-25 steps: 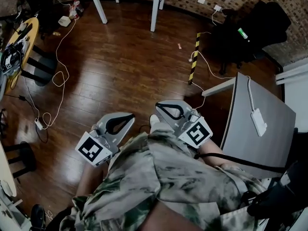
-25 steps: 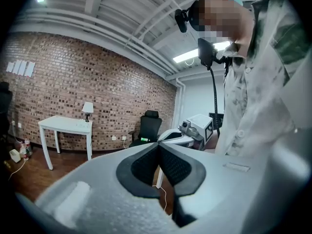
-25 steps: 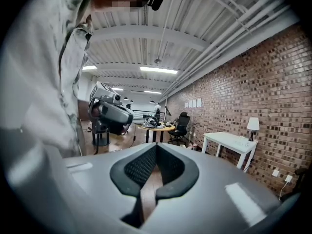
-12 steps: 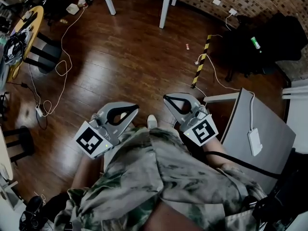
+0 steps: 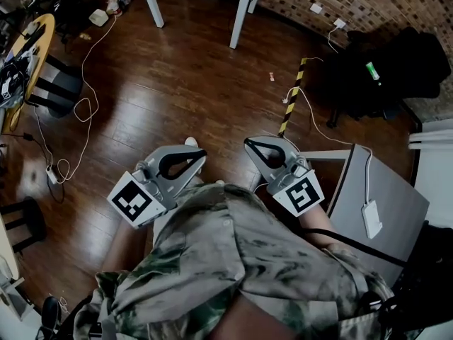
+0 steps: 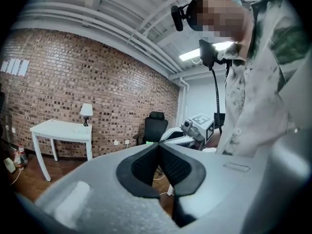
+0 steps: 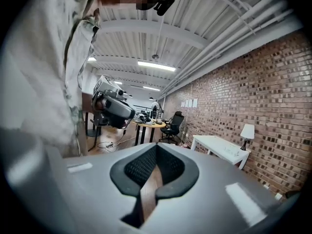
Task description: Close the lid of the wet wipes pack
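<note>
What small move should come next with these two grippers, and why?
Probably turn toward the grey table on the right: no wipes pack shows, and the left gripper and right gripper are both shut, empty, above the wooden floor.

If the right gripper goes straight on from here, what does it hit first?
Nothing near the right gripper: floor ahead, then likely the far round table and chair; depth unclear.
</note>
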`<state>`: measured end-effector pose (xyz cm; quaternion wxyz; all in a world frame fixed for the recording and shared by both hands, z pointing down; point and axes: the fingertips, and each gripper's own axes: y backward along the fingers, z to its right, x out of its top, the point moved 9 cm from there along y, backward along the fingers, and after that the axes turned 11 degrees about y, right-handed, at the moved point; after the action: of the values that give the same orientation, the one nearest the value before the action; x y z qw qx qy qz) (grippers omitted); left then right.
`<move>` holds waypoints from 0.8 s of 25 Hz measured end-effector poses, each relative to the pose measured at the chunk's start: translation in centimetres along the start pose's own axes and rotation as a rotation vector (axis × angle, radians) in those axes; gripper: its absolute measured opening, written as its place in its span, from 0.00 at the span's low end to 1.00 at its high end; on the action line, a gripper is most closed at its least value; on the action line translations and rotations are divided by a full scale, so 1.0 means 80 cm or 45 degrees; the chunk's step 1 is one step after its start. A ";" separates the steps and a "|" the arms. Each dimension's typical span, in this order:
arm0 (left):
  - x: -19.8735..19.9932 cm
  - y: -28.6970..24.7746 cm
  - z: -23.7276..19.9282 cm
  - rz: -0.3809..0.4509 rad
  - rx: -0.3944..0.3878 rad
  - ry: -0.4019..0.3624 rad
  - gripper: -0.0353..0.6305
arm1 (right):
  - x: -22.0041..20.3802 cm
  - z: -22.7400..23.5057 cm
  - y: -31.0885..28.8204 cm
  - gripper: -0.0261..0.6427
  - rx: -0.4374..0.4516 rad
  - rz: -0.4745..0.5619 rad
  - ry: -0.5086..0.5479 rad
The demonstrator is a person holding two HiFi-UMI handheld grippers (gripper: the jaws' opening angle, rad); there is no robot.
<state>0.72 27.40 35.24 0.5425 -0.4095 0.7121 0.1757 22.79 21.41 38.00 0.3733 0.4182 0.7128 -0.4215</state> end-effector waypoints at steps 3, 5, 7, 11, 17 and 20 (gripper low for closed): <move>0.020 -0.007 -0.045 0.012 -0.038 -0.012 0.05 | 0.004 0.028 -0.030 0.05 -0.036 -0.013 -0.008; 0.037 -0.009 -0.074 0.017 -0.060 -0.022 0.05 | 0.008 0.049 -0.053 0.05 -0.053 -0.020 -0.002; 0.051 -0.007 -0.105 0.023 -0.077 -0.019 0.05 | 0.012 0.069 -0.079 0.05 -0.069 -0.027 -0.007; 0.070 0.006 -0.170 0.031 -0.085 0.005 0.05 | 0.018 0.102 -0.136 0.05 -0.096 -0.033 -0.021; 0.082 0.025 -0.245 0.017 -0.100 0.006 0.05 | 0.022 0.131 -0.204 0.05 -0.131 -0.041 -0.048; 0.089 0.027 -0.267 0.034 -0.114 -0.002 0.05 | 0.026 0.143 -0.224 0.05 -0.130 -0.048 -0.036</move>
<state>-14.89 11.06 35.79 0.5217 -0.4238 0.7085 0.2151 7.77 6.27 37.14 0.3961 0.3790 0.7359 -0.3973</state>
